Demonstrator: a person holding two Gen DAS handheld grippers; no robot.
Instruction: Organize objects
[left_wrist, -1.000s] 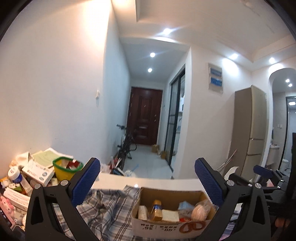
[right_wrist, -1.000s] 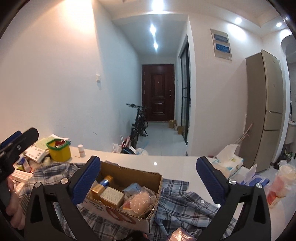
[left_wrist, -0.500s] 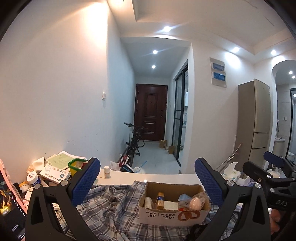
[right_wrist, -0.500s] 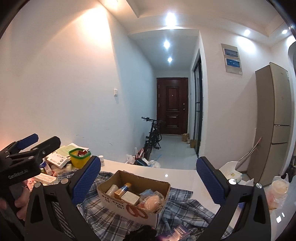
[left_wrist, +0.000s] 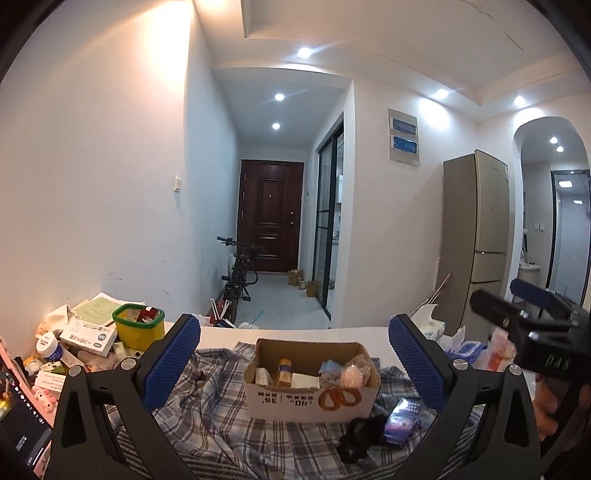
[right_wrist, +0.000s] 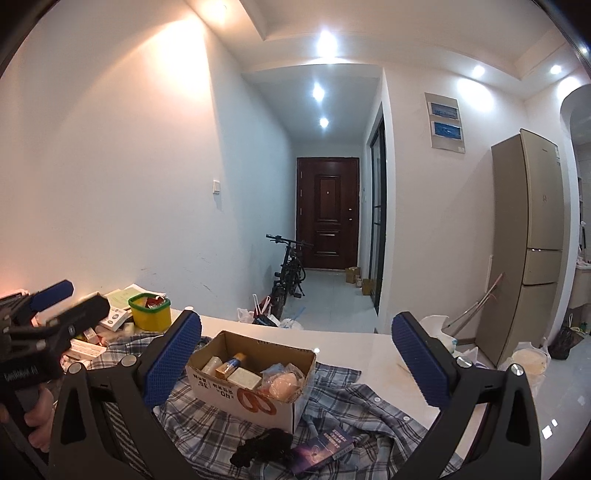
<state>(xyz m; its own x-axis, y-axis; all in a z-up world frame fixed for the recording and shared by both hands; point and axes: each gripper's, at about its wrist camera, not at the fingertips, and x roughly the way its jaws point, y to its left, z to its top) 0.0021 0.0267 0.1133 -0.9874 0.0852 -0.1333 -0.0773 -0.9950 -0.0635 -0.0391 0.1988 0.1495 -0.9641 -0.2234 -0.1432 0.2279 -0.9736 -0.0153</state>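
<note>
A white-walled room with a dark door (left_wrist: 270, 215) at the end of a hallway, a bicycle (left_wrist: 238, 275) parked along it and a tall fridge (left_wrist: 476, 236) to the right; in front stands a white table (right_wrist: 347, 345) with a plaid shirt (left_wrist: 207, 410) spread over its near part.

On the shirt, about mid-table, sits an open cardboard box (left_wrist: 312, 397) holding a small bottle, little cartons and a bagged pinkish item. Just in front of the box, toward the near edge, lie a black scrunched thing (left_wrist: 360, 437) and a dark purple packet (left_wrist: 404, 417), side by side on the cloth.

Toward the left edge a yellow tub with a green rim (left_wrist: 139, 326) stands among medicine boxes (left_wrist: 88, 334) and papers. At the far right edge are tissues (left_wrist: 430, 325) and plastic bags.

The left gripper (left_wrist: 293, 363) and the right gripper (right_wrist: 295, 363) both hang above the near edge with jaws spread wide, holding nothing, the box framed between their blue pads.
</note>
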